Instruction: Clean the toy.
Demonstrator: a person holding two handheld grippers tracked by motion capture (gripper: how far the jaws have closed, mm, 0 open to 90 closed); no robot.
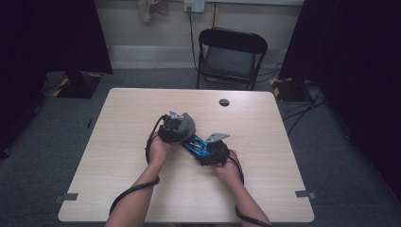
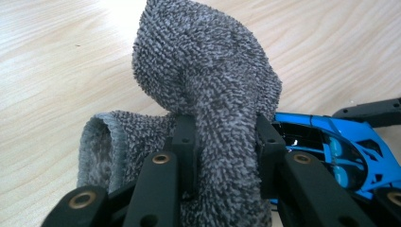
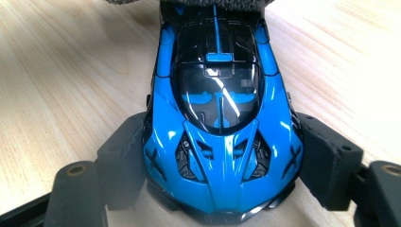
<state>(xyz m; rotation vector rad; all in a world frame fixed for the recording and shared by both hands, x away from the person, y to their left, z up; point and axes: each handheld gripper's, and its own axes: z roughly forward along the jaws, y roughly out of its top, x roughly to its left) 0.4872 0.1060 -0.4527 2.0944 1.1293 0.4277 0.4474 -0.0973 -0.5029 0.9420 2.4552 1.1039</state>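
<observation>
A fuzzy grey sock (image 2: 208, 71) is pinched in my left gripper (image 2: 226, 142), whose jaws are shut on a fold of it; its open cuff hangs down to the left. In the high view the sock (image 1: 183, 123) sits at the table's middle with the left gripper (image 1: 177, 132) behind it. A glossy blue and black toy car (image 3: 220, 118) lies nose towards the camera between the pads (image 3: 326, 161) of my right gripper (image 3: 220, 165), which press on its sides. The car (image 1: 195, 144) touches the sock at its far end, with the right gripper (image 1: 201, 147) just right of it.
The light wooden table (image 1: 132, 109) has a round dark hole (image 1: 224, 102) near its far edge. A black folding chair (image 1: 231, 52) stands behind the table. Cables run over the grey floor at the right, and dark curtains hang on both sides.
</observation>
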